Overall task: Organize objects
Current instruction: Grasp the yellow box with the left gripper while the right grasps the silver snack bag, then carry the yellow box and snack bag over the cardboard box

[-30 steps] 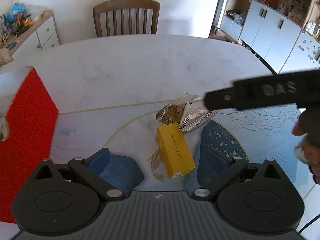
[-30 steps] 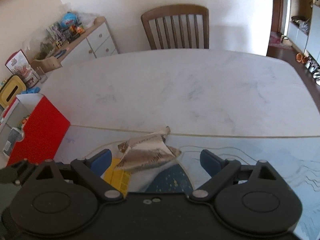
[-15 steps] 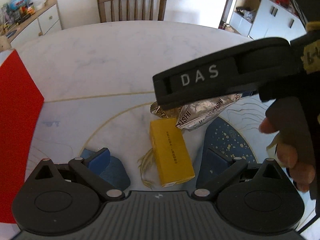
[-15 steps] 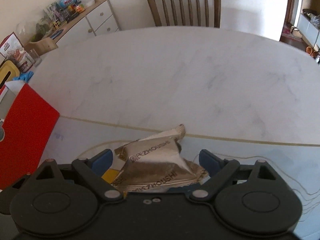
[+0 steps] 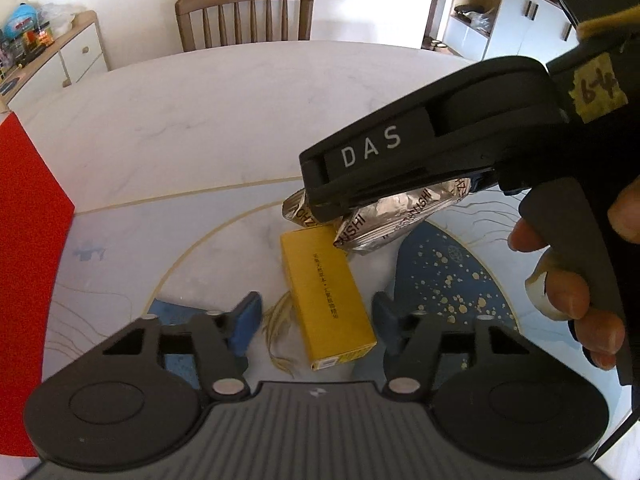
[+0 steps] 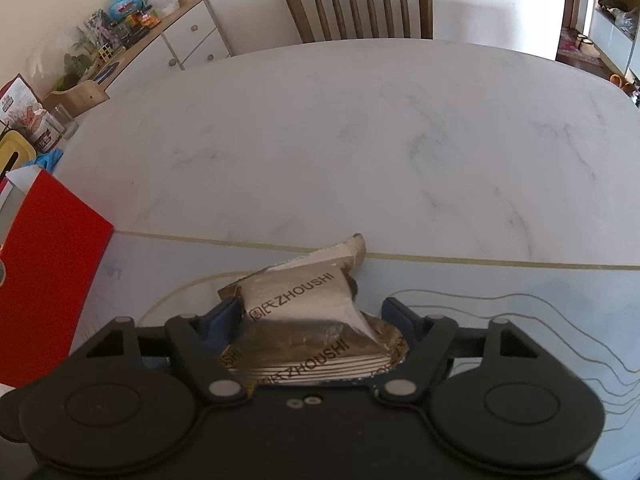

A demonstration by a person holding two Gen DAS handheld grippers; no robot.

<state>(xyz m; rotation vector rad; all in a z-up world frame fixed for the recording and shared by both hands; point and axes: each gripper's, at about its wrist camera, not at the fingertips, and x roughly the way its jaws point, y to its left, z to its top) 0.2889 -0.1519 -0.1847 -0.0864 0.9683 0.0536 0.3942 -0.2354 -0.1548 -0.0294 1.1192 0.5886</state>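
Note:
A yellow box [image 5: 328,292] lies flat on the patterned mat, between the blue pads of my left gripper [image 5: 316,320]. Its jaws are closing, and a small gap still shows on the box's left side. Just beyond the box lies a crumpled silver packet [image 5: 384,220] printed ZHOUSHI. The right gripper's black finger [image 5: 372,168] reaches over it from the right, held by a person's hand [image 5: 568,292]. In the right wrist view the packet [image 6: 304,300] sits between the pads of my right gripper [image 6: 310,314], whose jaws are closing close to the packet's sides.
A red box [image 5: 24,220] stands at the table's left edge, seen too as the red box [image 6: 48,272] in the right wrist view. A wooden chair [image 5: 244,16] stands behind the white marble table [image 6: 360,140]. A cluttered sideboard [image 6: 160,40] lines the left wall.
Both grippers sank toward the mat. The left jaws narrowed around the yellow box. The right gripper came in over the silver packet and its jaws narrowed on either side of it.

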